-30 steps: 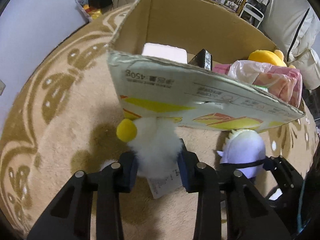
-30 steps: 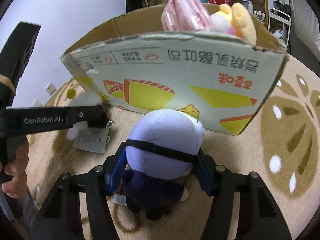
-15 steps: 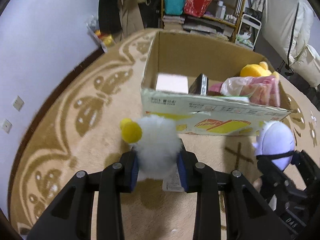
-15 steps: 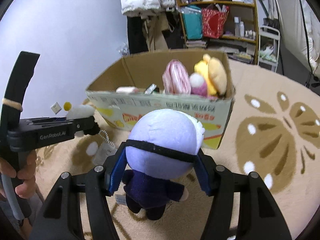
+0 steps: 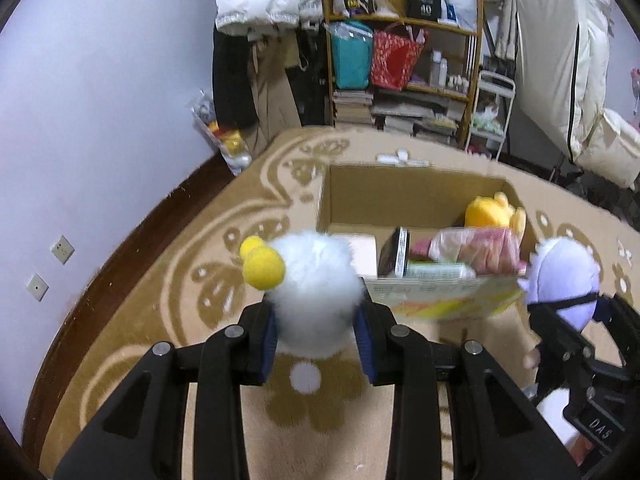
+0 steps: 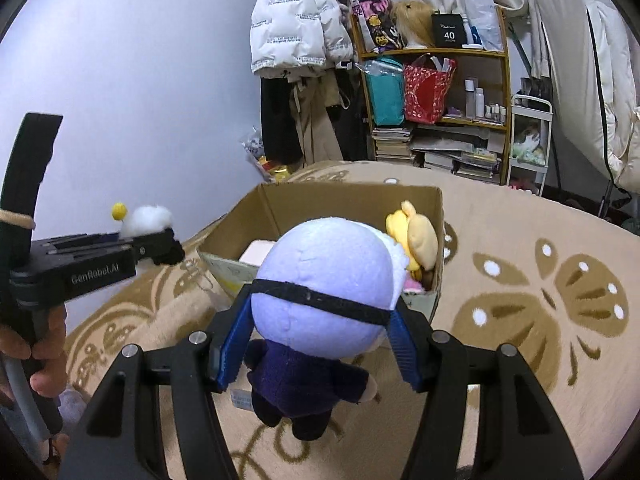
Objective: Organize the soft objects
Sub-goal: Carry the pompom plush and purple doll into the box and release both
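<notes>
Tongs on the left (image 5: 318, 344) clamp a white fluffy toy (image 5: 316, 292), right tongs (image 6: 316, 344) clamp a lavender-headed doll (image 6: 324, 300) above the carton (image 6: 352, 200)

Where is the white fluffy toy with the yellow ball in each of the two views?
Left wrist view: the white fluffy toy is at lower centre, clamped in the left gripper.
Right wrist view: the toy is small at the left edge.
Shared landmark: the cardboard box.
</notes>
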